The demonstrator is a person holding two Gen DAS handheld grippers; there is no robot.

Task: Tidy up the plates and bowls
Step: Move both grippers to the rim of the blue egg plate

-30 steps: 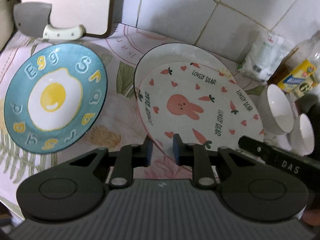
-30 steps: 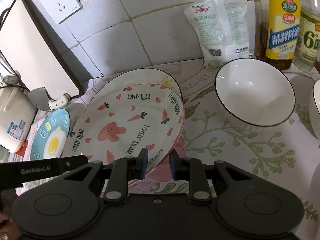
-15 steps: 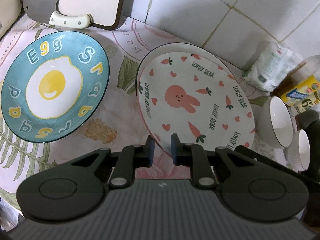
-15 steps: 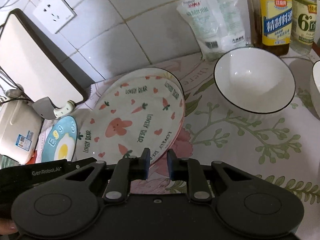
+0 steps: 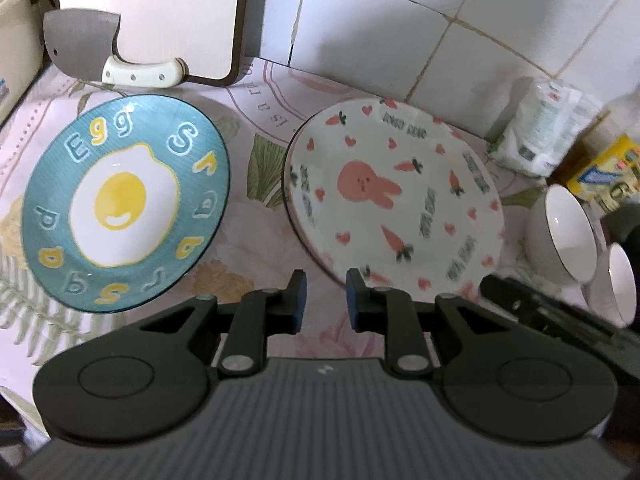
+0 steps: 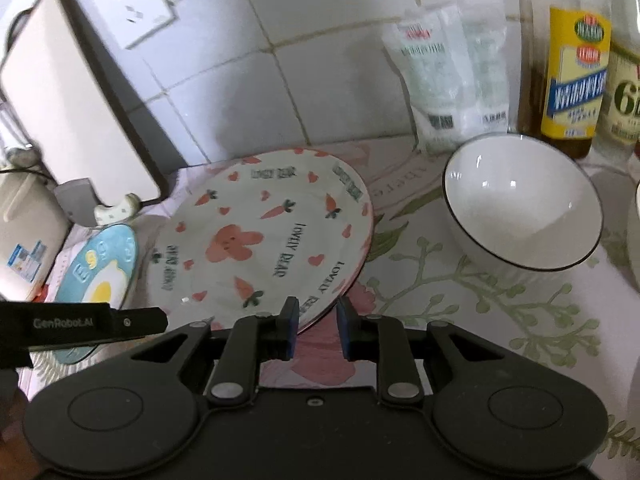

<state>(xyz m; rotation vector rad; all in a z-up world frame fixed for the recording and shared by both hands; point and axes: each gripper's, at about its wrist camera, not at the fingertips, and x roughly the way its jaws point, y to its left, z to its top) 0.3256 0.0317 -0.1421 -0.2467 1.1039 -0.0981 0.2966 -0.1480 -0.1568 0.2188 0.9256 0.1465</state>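
A white rabbit-and-carrot plate [image 5: 394, 196] lies stacked on another plate whose rim shows under it; it also shows in the right wrist view [image 6: 260, 236]. A blue egg plate [image 5: 124, 200] lies to its left, also seen in the right wrist view [image 6: 98, 272]. Two white bowls [image 5: 566, 234] [image 5: 620, 284] stand to the right; the nearer one shows in the right wrist view [image 6: 520, 204]. My left gripper [image 5: 323, 296] is open and empty just before the stack's near rim. My right gripper [image 6: 317, 326] is open, its jaws standing on either side of the stack's near edge.
A cutting board [image 5: 152, 12] and a cleaver [image 5: 84, 42] lean on the tiled wall at back left. A white bag [image 6: 452, 76] and oil bottles [image 6: 568, 64] stand at back right. A wall socket [image 6: 128, 4] is above. A white appliance [image 6: 24, 240] stands far left.
The rabbit plate now lies squarely over the lower plate. Both grippers have pulled back and upward a little; their jaws have opened slightly.
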